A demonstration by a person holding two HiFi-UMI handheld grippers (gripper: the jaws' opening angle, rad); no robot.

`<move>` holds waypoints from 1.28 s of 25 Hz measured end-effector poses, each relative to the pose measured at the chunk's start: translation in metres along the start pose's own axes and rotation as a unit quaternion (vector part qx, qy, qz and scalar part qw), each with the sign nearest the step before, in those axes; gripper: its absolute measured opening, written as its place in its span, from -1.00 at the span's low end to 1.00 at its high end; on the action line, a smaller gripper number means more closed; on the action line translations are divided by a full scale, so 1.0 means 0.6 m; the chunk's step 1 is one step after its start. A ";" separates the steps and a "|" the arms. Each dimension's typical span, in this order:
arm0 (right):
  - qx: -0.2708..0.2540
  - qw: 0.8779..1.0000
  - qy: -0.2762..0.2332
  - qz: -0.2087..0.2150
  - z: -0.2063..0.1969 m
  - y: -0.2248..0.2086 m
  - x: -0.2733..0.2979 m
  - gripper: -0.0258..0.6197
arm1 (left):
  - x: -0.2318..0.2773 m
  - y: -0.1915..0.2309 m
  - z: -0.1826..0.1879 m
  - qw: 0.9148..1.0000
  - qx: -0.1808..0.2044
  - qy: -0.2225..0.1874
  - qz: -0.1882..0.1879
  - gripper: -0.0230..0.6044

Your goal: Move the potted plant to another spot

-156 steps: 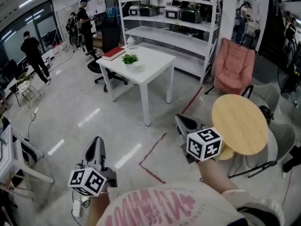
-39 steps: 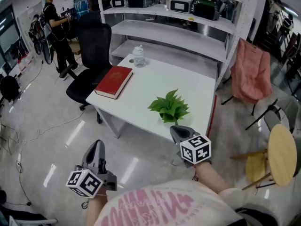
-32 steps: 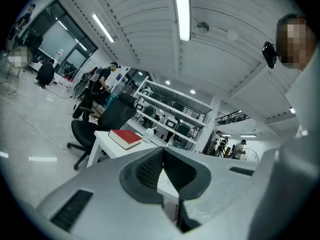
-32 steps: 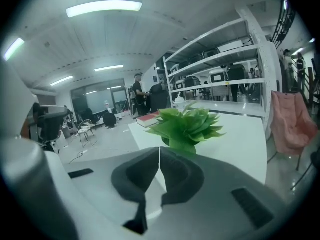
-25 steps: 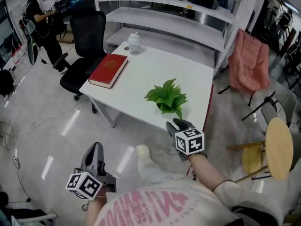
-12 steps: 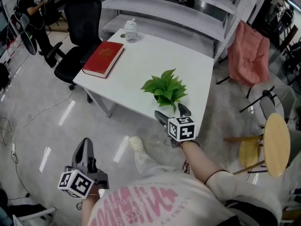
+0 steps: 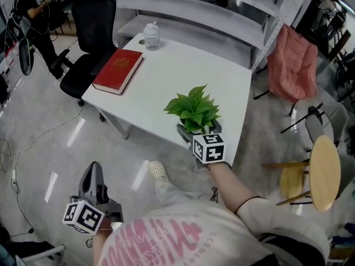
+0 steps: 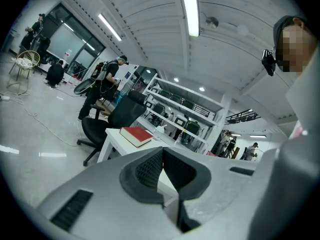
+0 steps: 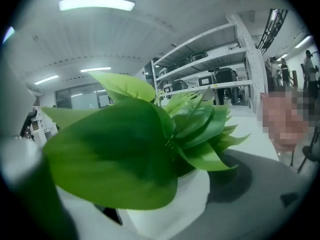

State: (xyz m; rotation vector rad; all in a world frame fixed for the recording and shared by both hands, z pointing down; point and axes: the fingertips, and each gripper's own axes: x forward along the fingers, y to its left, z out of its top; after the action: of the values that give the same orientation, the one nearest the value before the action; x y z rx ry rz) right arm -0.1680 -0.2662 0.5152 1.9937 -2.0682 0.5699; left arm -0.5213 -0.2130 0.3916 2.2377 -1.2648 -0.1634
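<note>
A leafy green potted plant [image 7: 194,108] in a small white pot [image 9: 170,204] stands near the front edge of a white table [image 7: 166,76]. My right gripper [image 7: 198,129] reaches over that edge. Its jaws are opening and stand wide on either side of the pot, and the pads do not press on it. In the right gripper view the leaves [image 9: 150,134] fill the frame, with the pot close below them. My left gripper [image 7: 93,170] hangs low at the left over the floor, away from the table, and its pads [image 8: 150,169] meet with nothing between them.
A red book [image 7: 117,71] and a clear jar [image 7: 151,36] lie at the table's far left. A black office chair [image 7: 91,26] stands left of the table, white shelving [image 7: 211,10] behind it, and a pink chair [image 7: 291,60] and round wooden stool [image 7: 324,173] at right.
I have walked up to the table. My right gripper moved forward to the plant and its jaws opened around the pot. My left gripper stayed low and shut.
</note>
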 end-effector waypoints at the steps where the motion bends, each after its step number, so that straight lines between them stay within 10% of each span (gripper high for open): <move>1: -0.002 1.000 -0.003 -0.002 0.003 -0.002 0.003 0.74 | 0.004 0.000 0.002 1.000 0.001 0.000 0.000 -0.92; 32: 0.028 0.997 0.066 0.037 0.021 -0.005 0.068 0.74 | 0.093 0.027 0.036 1.000 -0.005 -0.011 -0.011 -0.92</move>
State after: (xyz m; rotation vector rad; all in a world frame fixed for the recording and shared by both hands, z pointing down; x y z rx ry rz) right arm -0.1661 -0.3087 0.5207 1.8611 -2.0747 0.7597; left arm -0.5110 -0.2743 0.3910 2.2482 -1.2475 -0.2025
